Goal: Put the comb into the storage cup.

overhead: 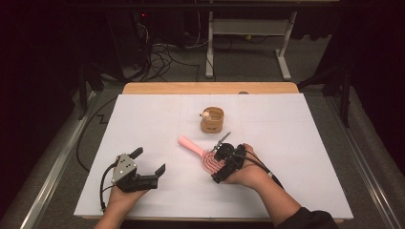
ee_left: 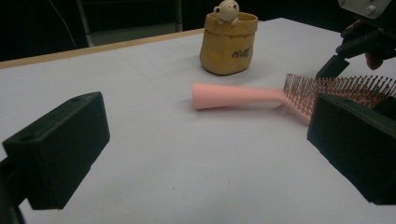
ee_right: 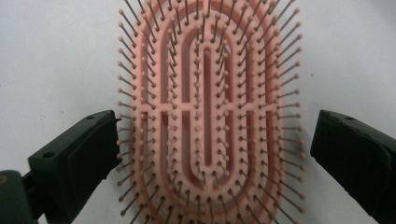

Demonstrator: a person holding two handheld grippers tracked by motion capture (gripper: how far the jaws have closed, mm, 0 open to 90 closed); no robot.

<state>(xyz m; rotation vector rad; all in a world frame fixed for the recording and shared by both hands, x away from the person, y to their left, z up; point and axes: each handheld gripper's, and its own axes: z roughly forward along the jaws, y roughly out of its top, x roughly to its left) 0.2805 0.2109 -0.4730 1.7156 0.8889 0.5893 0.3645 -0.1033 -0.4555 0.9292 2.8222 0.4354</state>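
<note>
A pink hairbrush (overhead: pixel 193 147) lies bristles up on the white table sheet (overhead: pixel 143 124), its handle pointing back-left. My right gripper (overhead: pixel 216 162) hovers over the brush's head, open. In the right gripper view the oval bristle pad (ee_right: pixel 208 107) sits between the two spread jaws of the right gripper (ee_right: pixel 210 140), which stand clear of its sides. My left gripper (overhead: pixel 149 161) is open at the front left, holding nothing. The left gripper (ee_left: pixel 205 140) looks across the sheet at the hairbrush (ee_left: pixel 243 95).
A tan pouch-shaped cup (overhead: pixel 212 120) with a small bear figure on its rim stands behind the brush, toward the table's far edge. The same tan cup (ee_left: pixel 228 44) is beyond the handle in the left gripper view. Open sheet lies to the left and right.
</note>
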